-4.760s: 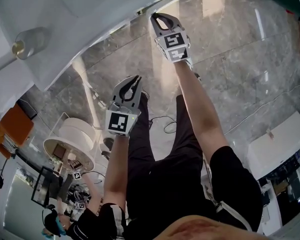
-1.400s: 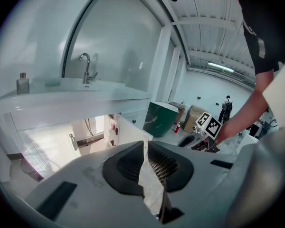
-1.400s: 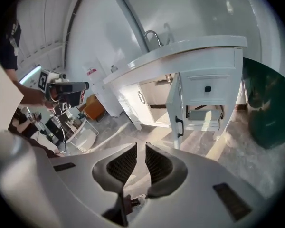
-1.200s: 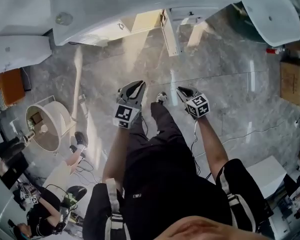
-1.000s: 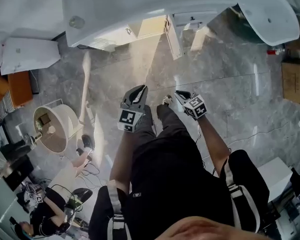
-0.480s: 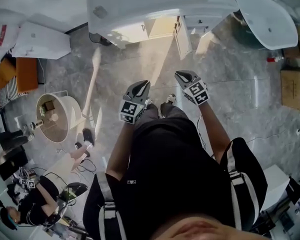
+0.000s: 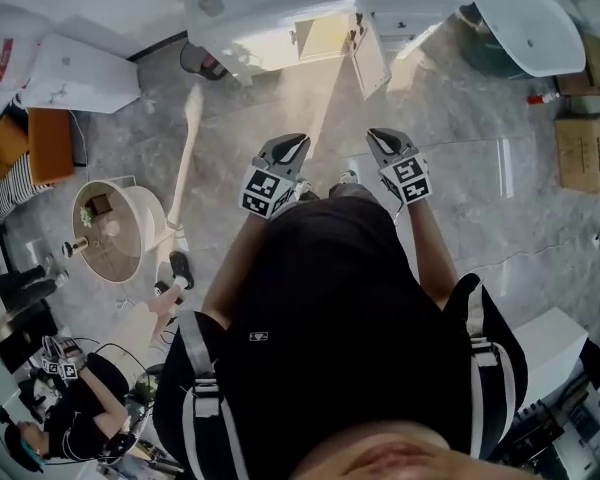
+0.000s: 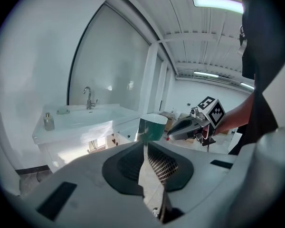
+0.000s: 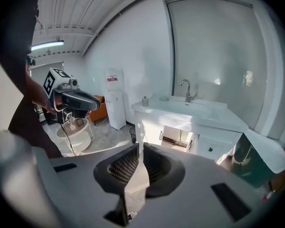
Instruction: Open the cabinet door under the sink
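The white sink vanity (image 7: 280,13) sits at the top of the head view. Its right cabinet door (image 7: 368,56) stands swung open, showing a lit opening (image 7: 325,36). In the right gripper view the same opening (image 9: 173,137) shows under the basin, beside a closed door with a handle (image 9: 160,135). My left gripper (image 7: 298,140) and right gripper (image 7: 378,134) hang side by side over the floor, well short of the vanity. Both are shut on nothing. The left gripper (image 8: 145,144) faces the vanity (image 8: 80,125); the right gripper (image 9: 138,148) does too.
A white bathtub (image 7: 525,18) lies right of the vanity, with cardboard boxes (image 7: 585,153) further right. At the left are a white water dispenser (image 7: 80,73), an orange chair (image 7: 40,143) and a round white stand (image 7: 110,233). A person (image 7: 70,423) sits at bottom left.
The right gripper, earlier stretched up at the cabinet, has come back level with the left. I have backed away, so the vanity with its open door is further off.
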`<act>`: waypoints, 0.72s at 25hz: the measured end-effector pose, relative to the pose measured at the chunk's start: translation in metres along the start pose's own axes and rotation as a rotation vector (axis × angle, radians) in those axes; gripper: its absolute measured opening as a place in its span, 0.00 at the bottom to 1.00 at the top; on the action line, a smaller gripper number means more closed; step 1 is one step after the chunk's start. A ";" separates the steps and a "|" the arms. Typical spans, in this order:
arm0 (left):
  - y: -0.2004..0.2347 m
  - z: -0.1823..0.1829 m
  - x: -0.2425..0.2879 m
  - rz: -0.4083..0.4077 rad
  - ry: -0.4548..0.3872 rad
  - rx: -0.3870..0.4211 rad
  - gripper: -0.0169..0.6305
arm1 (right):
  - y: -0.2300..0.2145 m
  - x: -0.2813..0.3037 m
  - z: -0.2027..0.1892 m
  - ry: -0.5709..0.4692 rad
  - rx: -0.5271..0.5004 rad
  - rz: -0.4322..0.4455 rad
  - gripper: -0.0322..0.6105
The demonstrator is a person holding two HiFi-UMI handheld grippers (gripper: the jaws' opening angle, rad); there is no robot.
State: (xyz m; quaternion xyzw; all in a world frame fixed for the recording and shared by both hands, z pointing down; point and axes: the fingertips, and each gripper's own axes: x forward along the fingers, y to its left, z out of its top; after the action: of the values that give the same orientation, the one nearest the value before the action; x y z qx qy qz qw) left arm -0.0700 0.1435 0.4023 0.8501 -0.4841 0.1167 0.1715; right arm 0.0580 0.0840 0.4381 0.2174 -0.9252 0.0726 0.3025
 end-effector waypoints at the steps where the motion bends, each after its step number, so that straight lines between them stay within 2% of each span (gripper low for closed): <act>1: 0.000 -0.001 -0.003 -0.008 -0.002 0.006 0.08 | 0.002 0.000 0.000 -0.004 0.004 -0.013 0.18; 8: 0.005 -0.006 -0.020 -0.001 0.004 0.010 0.08 | 0.015 0.004 0.005 -0.020 -0.009 -0.040 0.18; 14: 0.018 0.002 -0.018 0.093 -0.024 -0.015 0.08 | -0.003 0.004 0.011 -0.025 -0.059 -0.004 0.18; 18: 0.010 0.017 0.000 0.137 -0.046 -0.013 0.08 | -0.021 -0.009 0.011 -0.028 -0.103 0.035 0.18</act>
State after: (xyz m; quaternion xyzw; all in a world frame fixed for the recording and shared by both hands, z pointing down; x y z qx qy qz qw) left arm -0.0776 0.1321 0.3890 0.8162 -0.5458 0.1053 0.1574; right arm 0.0683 0.0657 0.4240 0.1862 -0.9355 0.0270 0.2991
